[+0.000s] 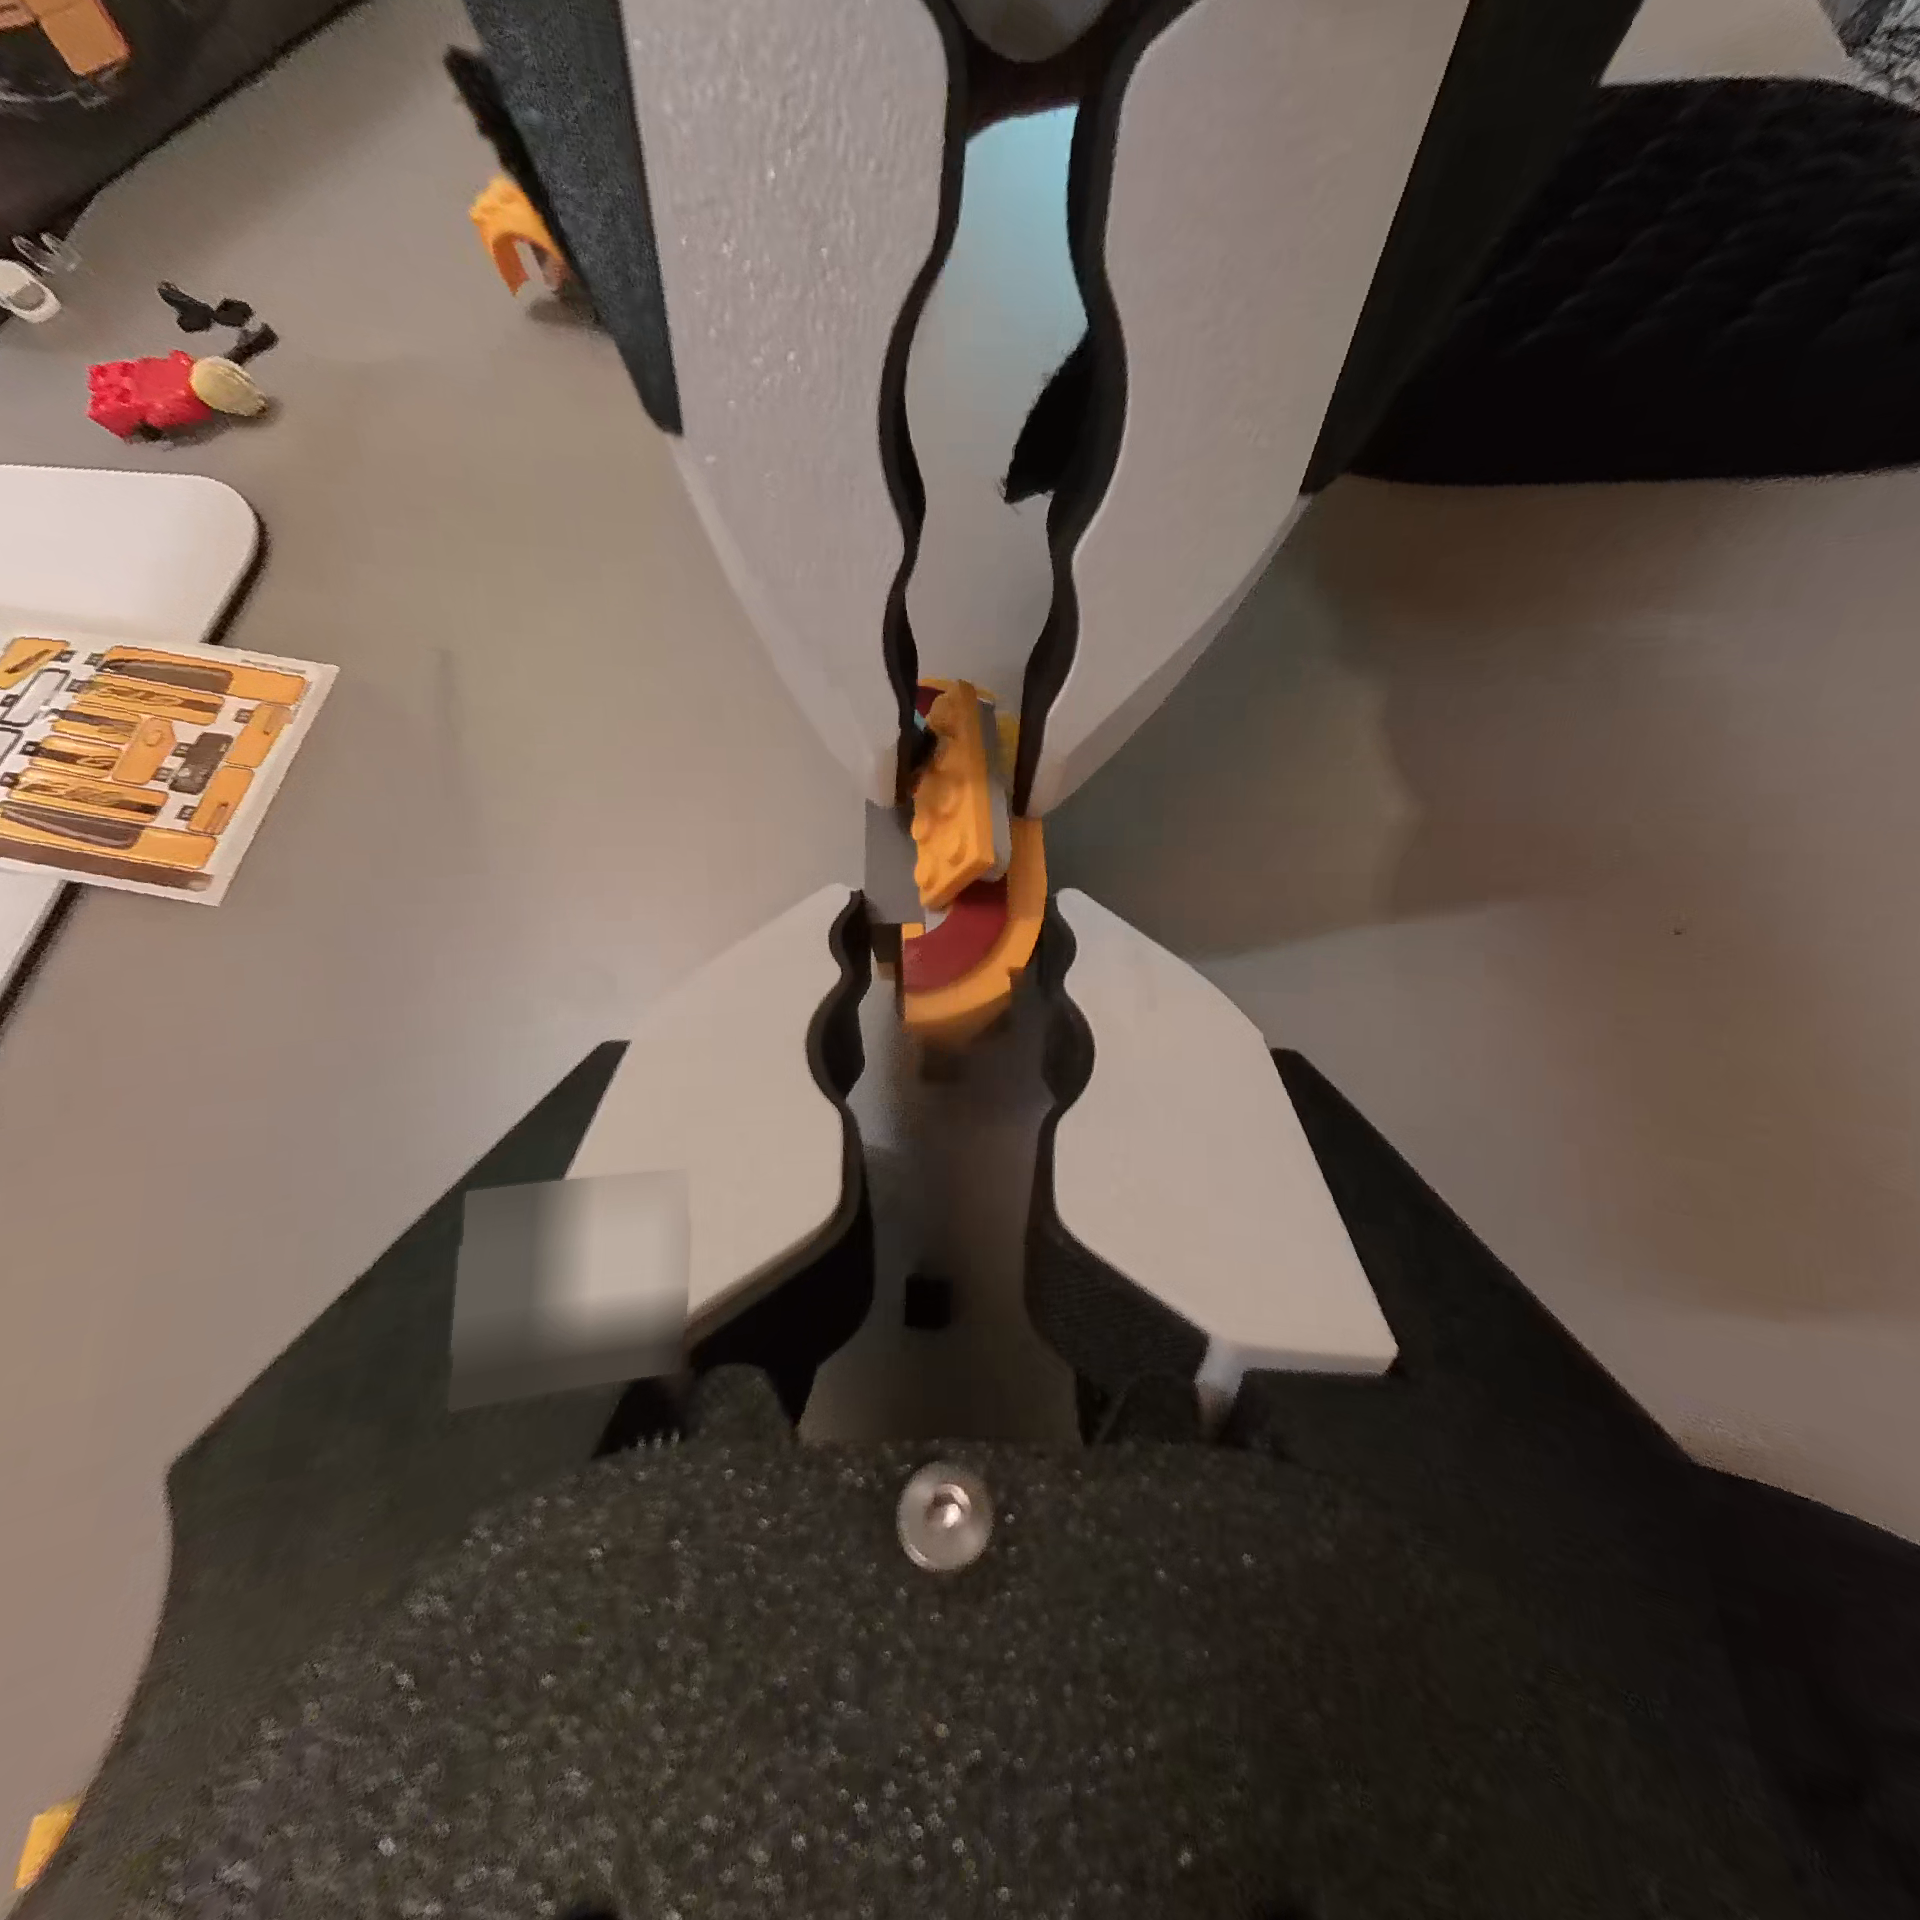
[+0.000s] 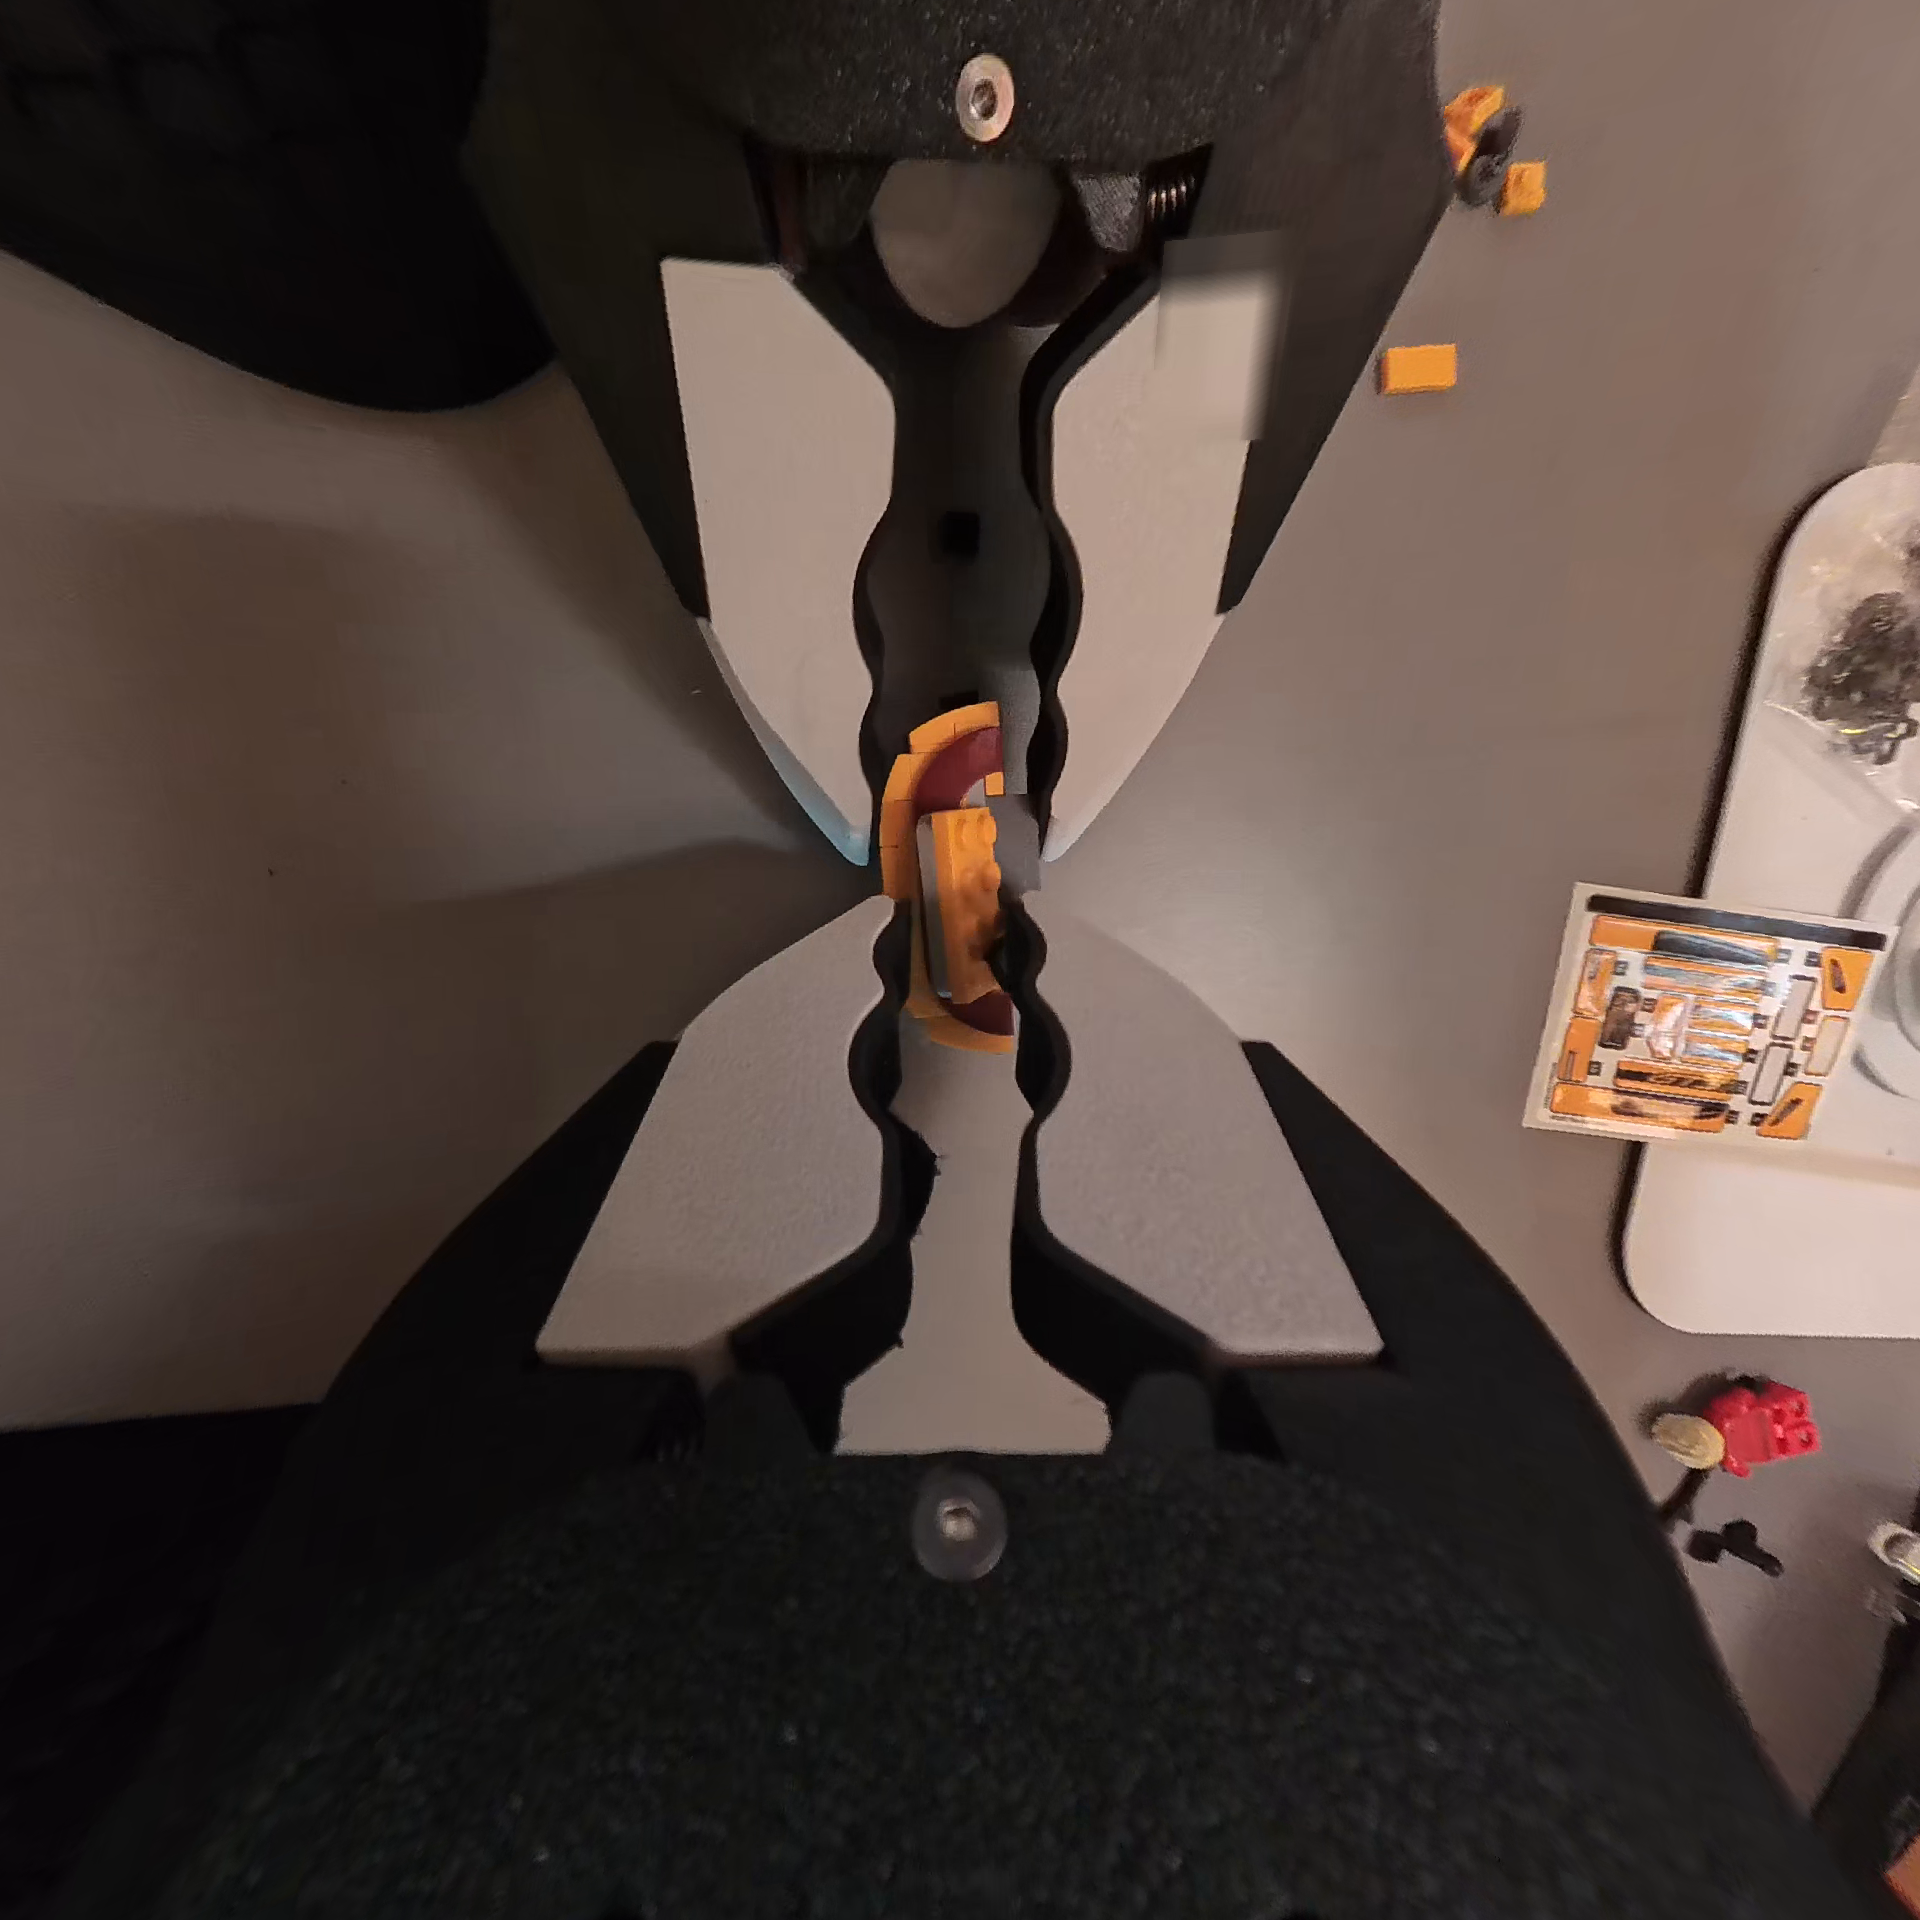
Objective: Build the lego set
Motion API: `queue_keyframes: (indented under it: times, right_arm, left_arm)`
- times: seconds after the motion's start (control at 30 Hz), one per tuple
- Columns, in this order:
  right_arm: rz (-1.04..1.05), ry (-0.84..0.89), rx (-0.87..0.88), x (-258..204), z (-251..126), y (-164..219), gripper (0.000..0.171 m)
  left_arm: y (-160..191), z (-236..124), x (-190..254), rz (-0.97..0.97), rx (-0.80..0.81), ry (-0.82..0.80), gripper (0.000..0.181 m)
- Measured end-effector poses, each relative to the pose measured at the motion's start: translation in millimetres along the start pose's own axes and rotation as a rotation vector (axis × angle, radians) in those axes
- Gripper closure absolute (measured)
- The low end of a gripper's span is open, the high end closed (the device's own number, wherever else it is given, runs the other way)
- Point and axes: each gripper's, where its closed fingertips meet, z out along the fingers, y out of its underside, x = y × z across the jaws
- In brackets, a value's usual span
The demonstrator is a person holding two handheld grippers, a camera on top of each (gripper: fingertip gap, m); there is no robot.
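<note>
The two grippers meet tip to tip over the grey table, with a small lego assembly between them. My left gripper (image 1: 951, 925) is shut on an orange arch with a dark red curved piece (image 1: 966, 951), which has a grey plate (image 1: 888, 862) on its side. My right gripper (image 2: 956, 935) comes from the opposite side and is shut on a small orange studded plate (image 2: 961, 883). The plate lies against the arch (image 2: 940, 774). The right gripper also shows in the left wrist view (image 1: 961, 795), and the left gripper in the right wrist view (image 2: 956, 847).
A sticker sheet (image 1: 135, 769) lies partly on a white tray (image 1: 104, 551). A red brick (image 1: 140, 390), small black parts (image 1: 218, 317) and a loose orange arch (image 1: 514, 234) lie on the table. Loose orange pieces (image 2: 1418, 369) and a bag of black parts (image 2: 1870, 665) show in the right wrist view. Less than 4 cm separates the two grippers' tips.
</note>
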Motion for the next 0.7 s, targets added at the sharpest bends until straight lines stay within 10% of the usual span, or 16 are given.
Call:
queue_keyframes:
  times: [0.43,0.7]
  right_arm:
    - [-0.198,0.27,0.252,4,-47,-30,0.13]
    - [-0.502,0.631,0.111,16,-68,-40,0.117]
  left_arm:
    - [-22,-21,-6,-0.009,0.022,-0.037,0.15]
    - [-72,-50,-9,-0.066,0.017,-0.027,0.15]
